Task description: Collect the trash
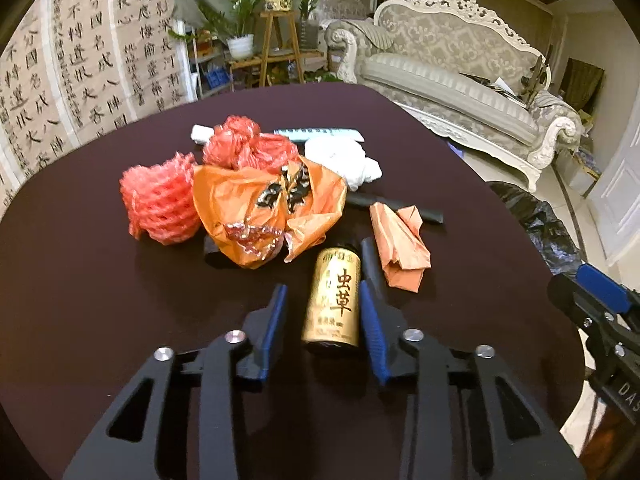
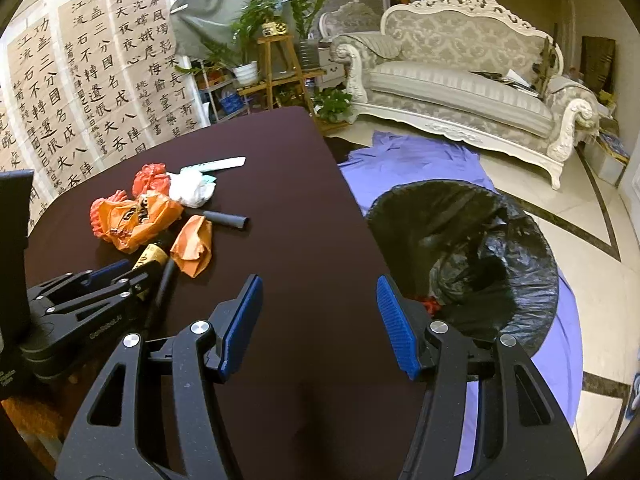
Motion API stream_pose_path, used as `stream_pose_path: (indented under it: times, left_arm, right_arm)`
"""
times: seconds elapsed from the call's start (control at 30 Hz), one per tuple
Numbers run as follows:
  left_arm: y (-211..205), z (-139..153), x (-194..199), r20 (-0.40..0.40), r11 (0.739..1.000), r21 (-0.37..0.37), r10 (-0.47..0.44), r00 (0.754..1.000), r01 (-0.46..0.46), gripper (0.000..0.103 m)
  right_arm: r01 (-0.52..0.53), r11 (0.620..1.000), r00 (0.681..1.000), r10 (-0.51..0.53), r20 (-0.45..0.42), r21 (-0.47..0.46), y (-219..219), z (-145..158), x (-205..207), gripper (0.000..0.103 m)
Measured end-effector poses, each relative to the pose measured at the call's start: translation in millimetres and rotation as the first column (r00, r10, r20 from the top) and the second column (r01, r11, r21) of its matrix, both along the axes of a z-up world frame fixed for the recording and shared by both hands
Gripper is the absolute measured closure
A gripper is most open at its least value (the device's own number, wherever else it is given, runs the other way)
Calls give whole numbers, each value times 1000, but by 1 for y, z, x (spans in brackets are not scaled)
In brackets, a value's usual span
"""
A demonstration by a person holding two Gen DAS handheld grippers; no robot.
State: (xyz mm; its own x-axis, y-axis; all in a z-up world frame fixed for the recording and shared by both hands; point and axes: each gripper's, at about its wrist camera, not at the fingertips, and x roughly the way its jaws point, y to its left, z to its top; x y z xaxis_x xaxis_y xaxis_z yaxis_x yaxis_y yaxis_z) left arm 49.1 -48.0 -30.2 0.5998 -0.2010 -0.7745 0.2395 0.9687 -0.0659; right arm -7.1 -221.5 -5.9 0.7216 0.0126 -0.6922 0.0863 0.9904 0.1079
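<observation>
Gold in colour, the small can (image 1: 333,302) lies on the dark table (image 1: 100,300) low in the middle of the left wrist view, between the blue pads of the left gripper (image 1: 323,300). One pad seems to touch its side and the other stands just beside it with a thin gap, so I judge the step in hand is closing on the can, and the grip is not yet sure. The right gripper (image 2: 320,320) is about half open and holds nothing. The black-lined trash bin (image 2: 464,256) stands on the floor at the right of the right wrist view. Next, the pads should press firmly, then lift and carry the can over the table edge to the bin. The orange bag (image 1: 264,208) and the other wrappers wait behind it.
</observation>
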Motion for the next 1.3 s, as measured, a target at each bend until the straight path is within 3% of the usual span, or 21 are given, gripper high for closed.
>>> stream_pose_path:
  times: [0.23, 0.6, 0.87, 0.97, 1.17, 1.2, 1.3]
  left_arm:
    - [3, 2, -8, 5, 1000, -14, -4, 1000, 4, 78]
    - [29, 10, -24, 24, 1000, -17, 17, 1000, -17, 78]
    - [57, 2, -26, 13, 997, -18, 80, 997, -80, 78]
    - [65, 6, -26, 40, 994, -2, 111, 993, -111, 78]
    - [75, 10, -24, 65, 989, 8, 144, 987, -145, 78]
    - [75, 10, -22, 63, 989, 6, 145, 987, -146, 78]
    - [74, 10, -23, 63, 990, -2, 143, 988, -143, 78]
  right_arm:
    - [-39, 999, 999, 39, -11, 13, 14, -5, 10, 45]
    - [-169, 986, 986, 169, -14, 0, 64, -3, 41, 45]
    - [-199, 980, 979, 198, -41, -26, 87, -9, 60, 45]
    - [-195, 980, 980, 193, -56, -29, 89, -12, 66, 48]
    - [-193, 981, 978, 191, -86, -16, 87, -18, 73, 63]
    - [-196, 980, 977, 193, -94, -18, 87, -19, 74, 72]
    - [-204, 979, 975, 201, -89, -21, 86, -18, 72, 73]
